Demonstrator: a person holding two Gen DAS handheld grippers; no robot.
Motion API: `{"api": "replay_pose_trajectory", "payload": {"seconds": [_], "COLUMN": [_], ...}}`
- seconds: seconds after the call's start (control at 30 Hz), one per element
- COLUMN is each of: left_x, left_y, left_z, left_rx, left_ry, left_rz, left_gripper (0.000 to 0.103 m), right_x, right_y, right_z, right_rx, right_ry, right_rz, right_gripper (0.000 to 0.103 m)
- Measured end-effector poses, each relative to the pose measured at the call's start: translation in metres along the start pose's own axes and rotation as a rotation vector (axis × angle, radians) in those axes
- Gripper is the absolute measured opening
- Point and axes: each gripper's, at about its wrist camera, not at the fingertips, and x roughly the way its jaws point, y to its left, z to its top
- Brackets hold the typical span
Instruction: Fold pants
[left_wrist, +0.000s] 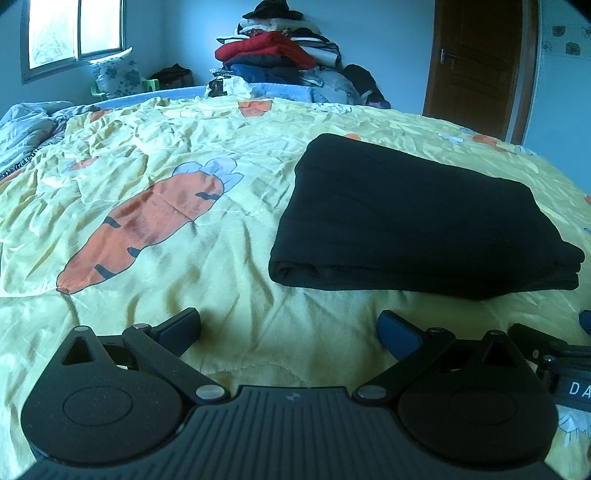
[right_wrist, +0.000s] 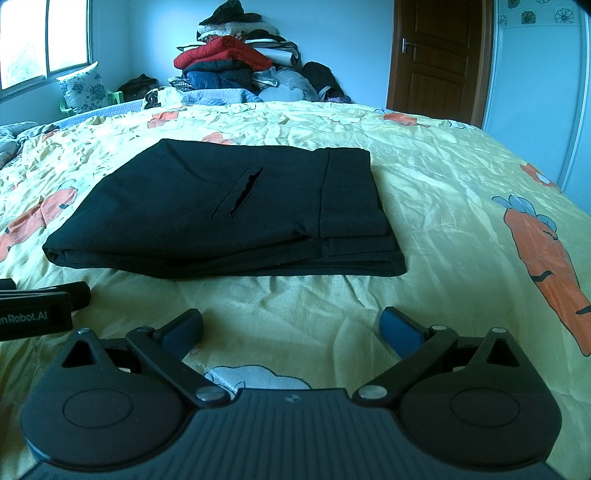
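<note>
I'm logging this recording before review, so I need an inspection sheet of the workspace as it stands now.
Surface: wrinkled yellow carrot-print bedsheet covering the bed.
Job's things: black fabric pants folded into a flat stack, pocket slit facing up, lying alone on the sheet.
Clutter: tall pile of mixed clothes beyond the bed's far edge; floral pillow near the window.
Grippers: left gripper and right gripper both open, empty, fingers short of the pants.
Cables: nothing seen.
Surroundings: brown wooden door, window, pale blue walls.
</note>
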Motion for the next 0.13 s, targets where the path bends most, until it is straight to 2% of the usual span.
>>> {"api": "replay_pose_trajectory", "payload": {"seconds": [0.13], "left_x": [-0.0001], "left_y": [0.0019], "left_z": [0.0004], "left_rx": [-0.001], "left_ry": [0.000], "left_rz": [-0.003], "left_gripper": [0.103], "right_x": [0.0000], "right_y": [-0.0001], "right_z": [0.0000], "right_rx": [0.000], "right_ry": [0.000], "right_rz": [0.000], "right_gripper": [0.103]}}
